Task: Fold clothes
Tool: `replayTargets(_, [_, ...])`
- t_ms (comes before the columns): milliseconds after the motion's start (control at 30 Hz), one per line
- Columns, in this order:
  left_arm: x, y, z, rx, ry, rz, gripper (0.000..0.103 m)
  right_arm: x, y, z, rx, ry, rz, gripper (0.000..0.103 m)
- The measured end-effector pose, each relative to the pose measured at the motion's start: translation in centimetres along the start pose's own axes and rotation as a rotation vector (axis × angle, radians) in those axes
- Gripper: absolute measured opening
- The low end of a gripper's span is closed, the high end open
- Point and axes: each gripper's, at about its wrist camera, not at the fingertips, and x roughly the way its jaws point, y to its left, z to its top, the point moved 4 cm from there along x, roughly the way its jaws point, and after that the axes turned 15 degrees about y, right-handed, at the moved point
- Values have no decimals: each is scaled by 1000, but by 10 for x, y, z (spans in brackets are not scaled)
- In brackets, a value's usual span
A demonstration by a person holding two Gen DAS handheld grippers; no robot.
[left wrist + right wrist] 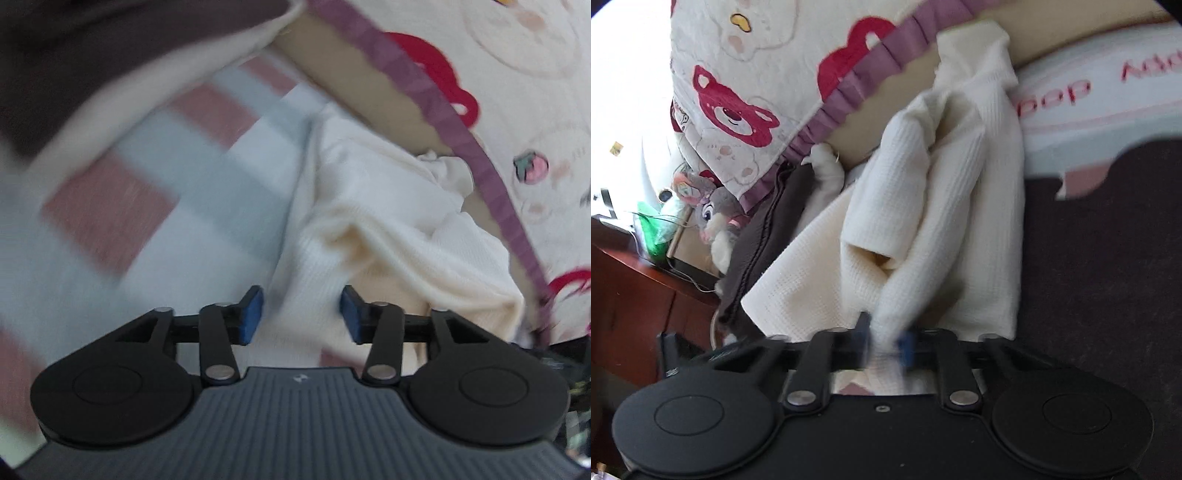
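A cream waffle-knit garment point(373, 236) lies bunched on a bed with a pink, grey and white checked sheet point(177, 177). My left gripper point(301, 314) is open with its blue pads point(251, 314) on either side of a fold of the garment, not closed on it. In the right wrist view the same garment point(923, 206) hangs in folds from my right gripper point(884, 343), which is shut on a bunch of the cream fabric. The right fingers are blurred by motion.
A cream quilt with red bears and a purple ruffled edge point(750, 92) lies beside the garment and also shows in the left wrist view point(517, 74). A dark brown garment point(764, 236), a grey plush toy point(716, 218) and a wooden cabinet point(635, 295) are at the left. Dark fabric point(1108, 258) fills the right.
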Motion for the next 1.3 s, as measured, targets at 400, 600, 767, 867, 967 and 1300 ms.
replayTargets(400, [26, -13, -8, -43, -59, -122, 50, 5, 4, -27, -133, 78, -139, 41])
replayTargets(600, [36, -42, -12, 167, -180, 76, 51, 18, 16, -26, -298, 98, -228, 27])
replayTargets(767, [35, -34, -6, 75, -248, 28, 49, 5, 19, -23, -258, 103, -169, 20])
replayTargets(867, [31, -27, -1, 73, -231, 10, 27, 10, 10, -24, -253, 148, -202, 20])
replayTargets(967, [35, -35, -1, 137, -230, 89, 27, 14, 8, -23, -227, 145, -203, 28])
replayTargets(1300, [37, -59, 6, 347, -213, 225, 21, 13, 18, -26, -206, 133, -185, 18])
